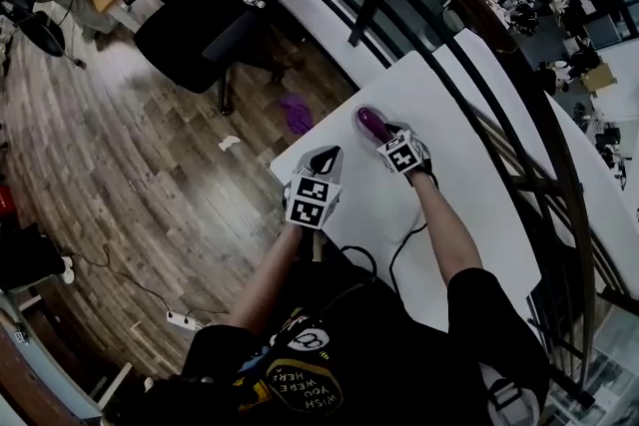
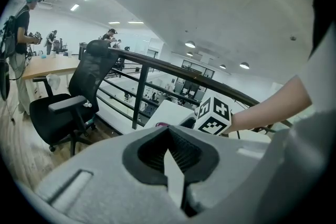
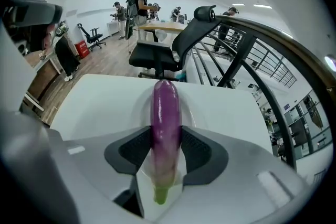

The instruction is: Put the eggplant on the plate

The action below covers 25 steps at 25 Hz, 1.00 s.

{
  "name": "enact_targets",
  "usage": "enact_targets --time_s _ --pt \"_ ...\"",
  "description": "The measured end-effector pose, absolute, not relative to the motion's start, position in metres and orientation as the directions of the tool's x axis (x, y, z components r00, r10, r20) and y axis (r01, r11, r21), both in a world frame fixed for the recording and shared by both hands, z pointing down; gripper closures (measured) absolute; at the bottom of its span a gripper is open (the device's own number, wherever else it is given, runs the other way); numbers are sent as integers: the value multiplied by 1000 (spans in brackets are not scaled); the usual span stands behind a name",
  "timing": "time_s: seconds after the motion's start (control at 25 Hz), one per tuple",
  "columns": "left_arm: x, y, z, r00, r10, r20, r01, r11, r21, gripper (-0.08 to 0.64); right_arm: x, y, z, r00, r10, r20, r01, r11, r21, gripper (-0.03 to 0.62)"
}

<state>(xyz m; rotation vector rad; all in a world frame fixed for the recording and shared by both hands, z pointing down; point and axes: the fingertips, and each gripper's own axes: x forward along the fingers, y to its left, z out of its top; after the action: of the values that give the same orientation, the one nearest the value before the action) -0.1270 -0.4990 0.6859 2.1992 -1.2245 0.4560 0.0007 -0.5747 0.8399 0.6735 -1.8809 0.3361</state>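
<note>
Head view: the right gripper (image 1: 384, 139) holds a purple eggplant (image 1: 371, 123) over the white worktop (image 1: 454, 115), with the left gripper (image 1: 324, 160) just beside it.
Left gripper view: jaws together, nothing between them.
Right gripper view: pads clamp the eggplant's stem half; its glossy skin is probably slippery and easily bruised.

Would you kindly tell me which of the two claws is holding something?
The right claw: its jaws grip the purple eggplant, while the left claw has its jaws together with nothing between them.
</note>
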Motion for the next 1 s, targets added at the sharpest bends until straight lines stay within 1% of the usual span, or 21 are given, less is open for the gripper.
enact_targets --time_s 0.08,0.16,0.2,0.4,0.48,0.64,0.8,1.0 --pt "-133 -497 687 517 -655 551 -856 -403 324 555 -2 -577 839 -273 -297 915 -592 802 84 403" --pt "-138 -494 686 510 -657 555 -860 -395 323 555 -1 -576 837 -265 -307 914 -586 804 100 369" --pt "-139 -492 685 507 -659 556 -862 -392 321 555 0 -574 835 -269 -320 909 -590 800 107 368" --pt "-141 -477 686 500 -665 555 -866 -377 329 555 19 -556 809 -329 -445 833 -714 695 89 377" --pt "-138 -470 684 502 -667 551 -865 -380 328 555 26 -541 792 -353 -507 787 -750 655 86 404" --pt "-122 -458 676 516 -671 533 -857 -409 315 555 35 -507 754 -397 -610 685 -812 581 47 497" --pt "-99 -441 661 530 -679 507 -847 -445 290 555 43 -470 714 -437 -676 594 -852 522 -33 510" --pt "-72 -426 634 533 -708 464 -845 -475 246 555 65 -431 659 -438 -763 475 -887 454 -89 563"
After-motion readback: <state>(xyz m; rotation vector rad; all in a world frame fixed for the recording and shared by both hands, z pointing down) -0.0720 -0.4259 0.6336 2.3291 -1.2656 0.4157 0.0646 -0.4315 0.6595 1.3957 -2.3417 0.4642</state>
